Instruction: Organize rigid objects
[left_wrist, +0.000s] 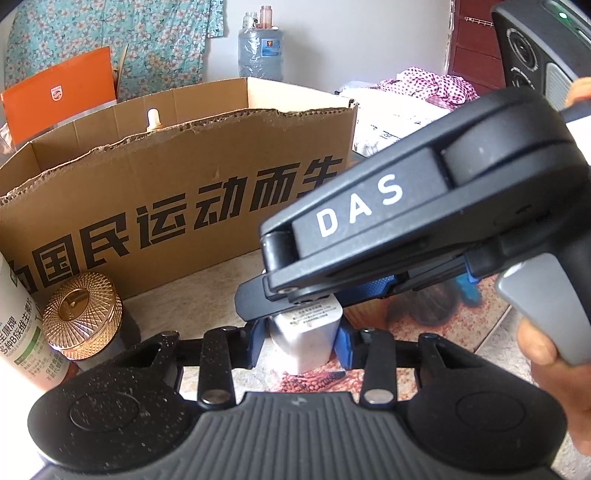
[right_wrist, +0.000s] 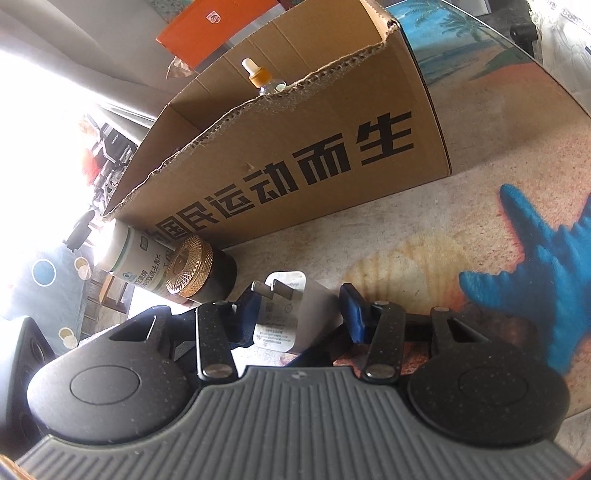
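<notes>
**Both grippers at one charger, near to far.**

Between the pads of the left gripper (left_wrist: 301, 345): a white charger (left_wrist: 310, 325), pinched across its narrow width, with a blue pad pressed on each flank. Judged a firm hold.

Crossed in over the top end of the same charger from the right: the right gripper (right_wrist: 299, 314). In its own view, jaws partly spread, the left pad against the charger and the right pad just beside it. Could not be told whether that second pad pressed or stood clear.

Long axis of the charger judged to run forward between the fingers, with the metal prongs (right_wrist: 264, 288) at the far end, away from the right jaws.

Just left of both jaws, side by side: a gold-lidded jar (left_wrist: 81, 314) and a white bottle (left_wrist: 22, 325).

Straight ahead, beyond the jaws: an open cardboard box (left_wrist: 184, 192), its torn front wall facing the grippers, with a dropper bottle (left_wrist: 151, 120) already inside.

Neither hand judged nearer, since both were at the charger. Likely next move: up and forward over the front wall into the box, carried by the left.
</notes>
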